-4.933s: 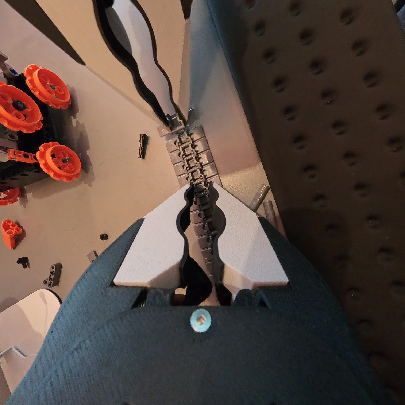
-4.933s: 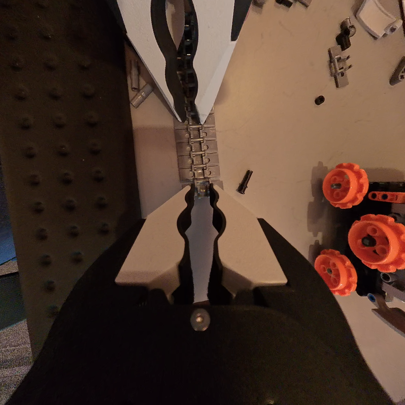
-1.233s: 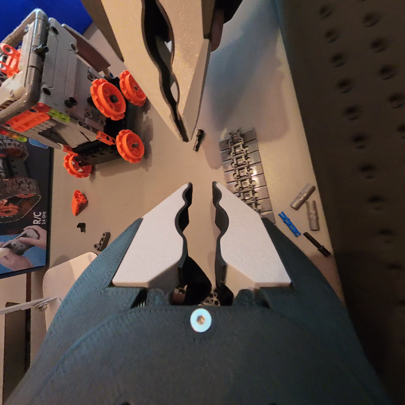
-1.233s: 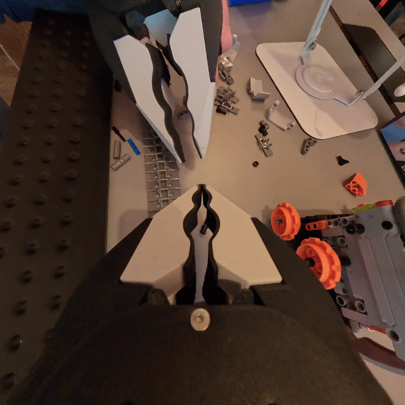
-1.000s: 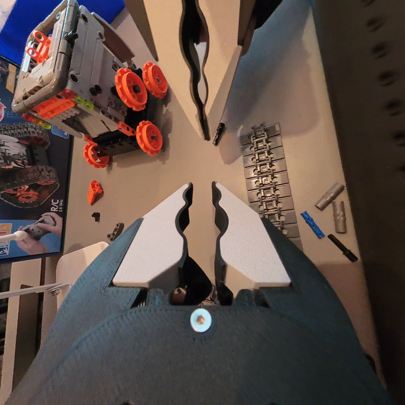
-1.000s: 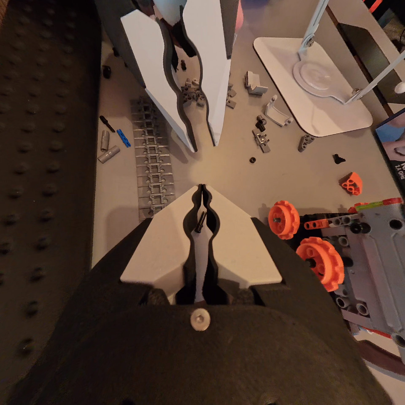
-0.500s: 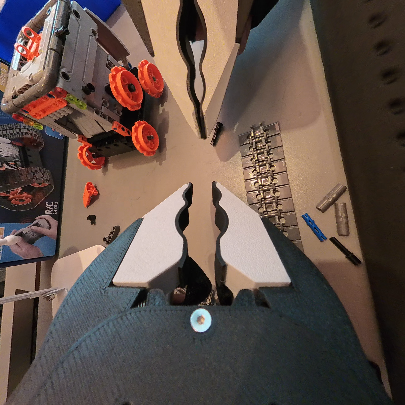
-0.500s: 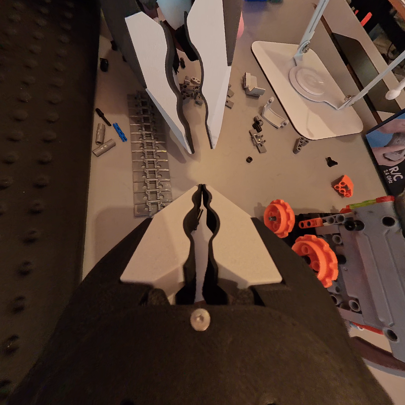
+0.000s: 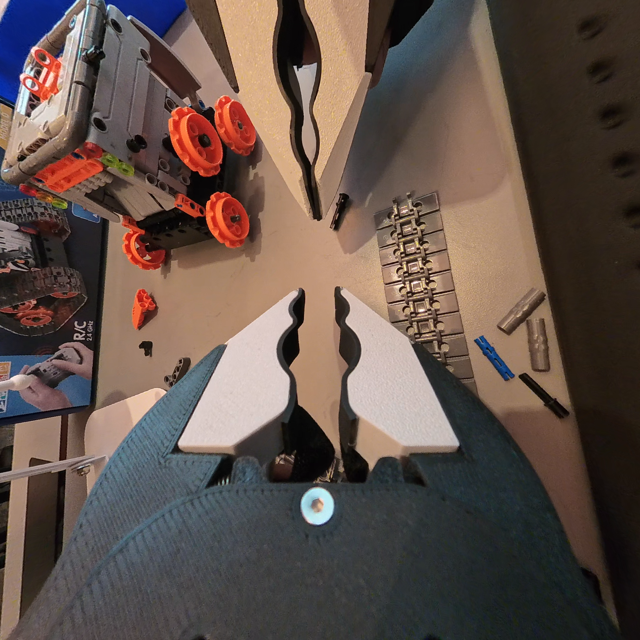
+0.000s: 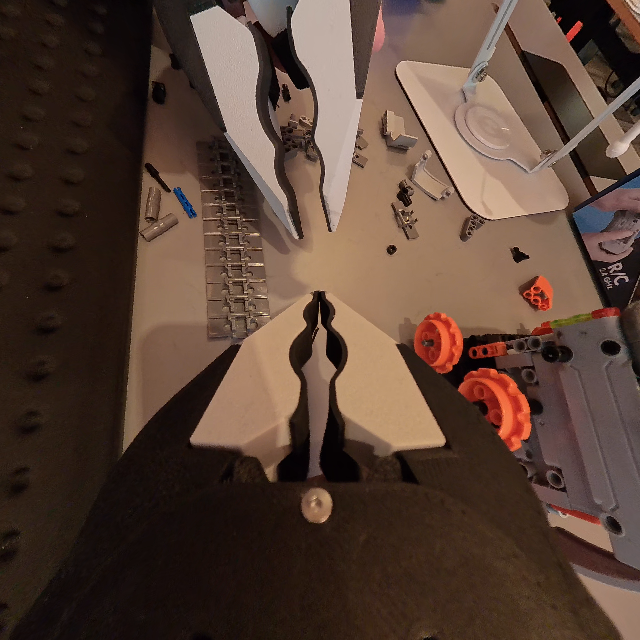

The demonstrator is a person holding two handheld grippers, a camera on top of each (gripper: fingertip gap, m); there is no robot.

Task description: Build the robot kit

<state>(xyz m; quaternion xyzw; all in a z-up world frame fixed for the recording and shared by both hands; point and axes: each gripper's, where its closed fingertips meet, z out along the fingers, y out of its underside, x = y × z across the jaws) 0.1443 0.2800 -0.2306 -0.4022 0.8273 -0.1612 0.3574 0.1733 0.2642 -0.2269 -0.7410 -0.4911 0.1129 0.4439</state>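
Note:
A grey track strip (image 9: 415,277) lies flat on the table by a dark studded mat; it also shows in the right wrist view (image 10: 235,259). My left gripper (image 9: 318,292) is open and empty, above bare table left of the strip. My right gripper (image 10: 318,293) is shut with nothing seen between its tips, and faces the left one. A small black pin (image 9: 339,211) lies on the table right beside the right gripper's tips. A grey toy vehicle (image 9: 104,138) with orange wheels (image 9: 195,142) stands close by, also in the right wrist view (image 10: 571,398).
Two grey tubes (image 9: 521,310), a blue pin (image 9: 493,358) and a black axle (image 9: 543,394) lie beside the strip. A dark studded mat (image 10: 52,242) borders the table. A white lamp base (image 10: 485,138), a printed box (image 10: 616,242), an orange piece (image 10: 536,292) and several small grey parts lie around. Spacing between my two grippers at the tips: around 4 cm. About 9 cm separates my left fingertips from the blue pin (image 9: 493,358). Look for it in the right wrist view (image 10: 184,201) too.
Since 4.9 s ago both grippers have let go of the track strip and pulled up and away from it. Over the last second the left stays open, the right shut, with only slight drift.

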